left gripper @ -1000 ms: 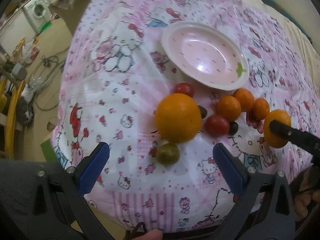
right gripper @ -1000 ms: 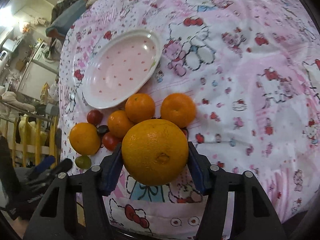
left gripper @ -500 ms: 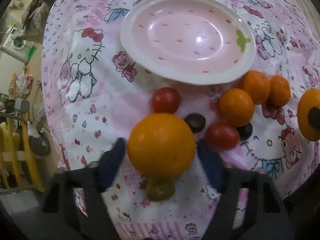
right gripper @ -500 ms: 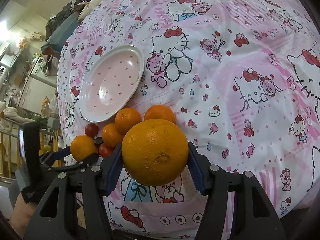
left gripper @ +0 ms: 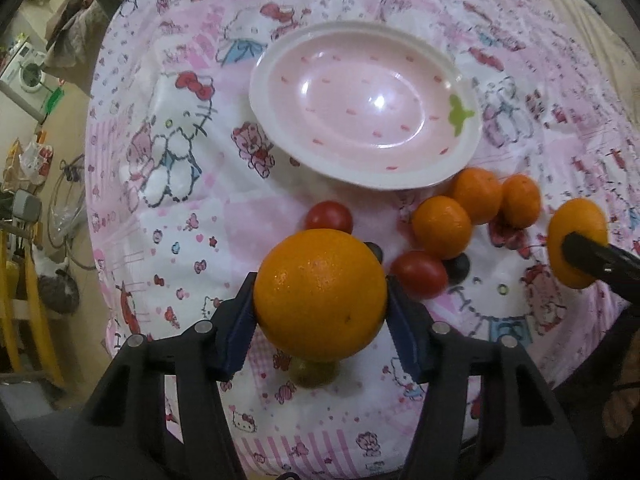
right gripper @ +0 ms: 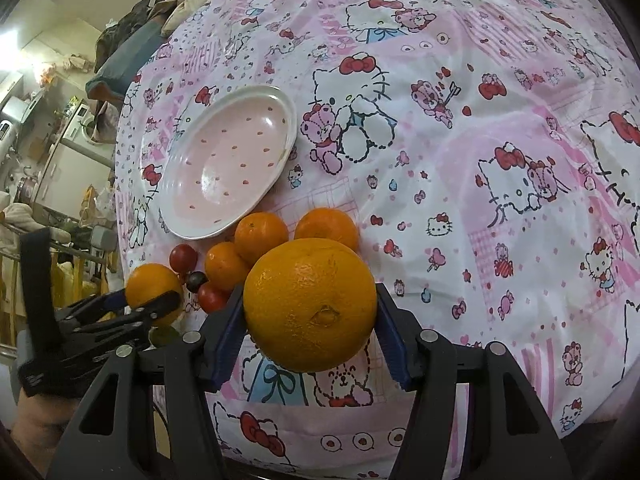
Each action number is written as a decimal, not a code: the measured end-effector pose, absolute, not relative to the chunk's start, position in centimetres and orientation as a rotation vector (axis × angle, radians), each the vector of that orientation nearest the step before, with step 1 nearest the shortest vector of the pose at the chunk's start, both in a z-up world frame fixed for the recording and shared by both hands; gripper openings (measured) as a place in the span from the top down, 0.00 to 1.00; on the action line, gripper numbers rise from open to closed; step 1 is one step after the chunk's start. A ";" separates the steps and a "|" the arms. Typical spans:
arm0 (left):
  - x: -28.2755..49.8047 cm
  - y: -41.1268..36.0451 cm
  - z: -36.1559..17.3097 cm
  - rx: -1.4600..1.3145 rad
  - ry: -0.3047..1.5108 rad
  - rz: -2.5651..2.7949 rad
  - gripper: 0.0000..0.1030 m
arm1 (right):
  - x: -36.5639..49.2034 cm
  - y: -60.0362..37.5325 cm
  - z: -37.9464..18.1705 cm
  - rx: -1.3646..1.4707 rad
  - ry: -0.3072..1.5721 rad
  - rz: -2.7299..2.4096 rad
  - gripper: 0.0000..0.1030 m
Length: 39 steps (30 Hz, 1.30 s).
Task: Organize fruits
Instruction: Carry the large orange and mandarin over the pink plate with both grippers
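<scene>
My left gripper [left gripper: 320, 300] points down over the pink cartoon-print bedspread. Its jaws are closing, and the blue pads press on both sides of a large orange [left gripper: 320, 280]. A second large orange [right gripper: 310, 300] is held above the cloth with my right gripper [right gripper: 310, 320] shut on it. An empty pink plate [left gripper: 258, 96] lies just beyond. Between plate and grippers lie three mandarins [left gripper: 442, 228], two red cherry tomatoes [left gripper: 329, 216], two dark ones [left gripper: 458, 268] and a green one [left gripper: 314, 374], half hidden under the left orange.
The bedspread drops off at its left edge to a floor with a washing machine [left gripper: 24, 68], cables and a yellow frame [left gripper: 24, 300]. A heap of clothes [right gripper: 132, 52] lies at the far corner. Bare bedspread spreads to the right of the fruit.
My left gripper went from wide open short of the fruit to around the large orange, and its jaws closed onto it. The right gripper kept its orange.
</scene>
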<state>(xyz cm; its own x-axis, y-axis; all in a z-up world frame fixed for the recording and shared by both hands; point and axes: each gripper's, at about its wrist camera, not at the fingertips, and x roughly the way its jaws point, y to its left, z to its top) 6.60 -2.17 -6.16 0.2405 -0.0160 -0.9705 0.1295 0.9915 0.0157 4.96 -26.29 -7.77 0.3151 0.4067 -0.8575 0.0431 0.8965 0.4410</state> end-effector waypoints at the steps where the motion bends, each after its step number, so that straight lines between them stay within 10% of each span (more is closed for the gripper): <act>1: 6.5 -2.1 -5.7 0.087 1.319 -0.103 0.46 | 4.9 -26.2 -7.8 0.419 1.236 0.249 0.40; 39: 20.6 -0.1 -3.9 -0.082 1.220 -0.165 0.46 | 21.8 -21.1 -7.2 0.214 1.128 0.485 0.40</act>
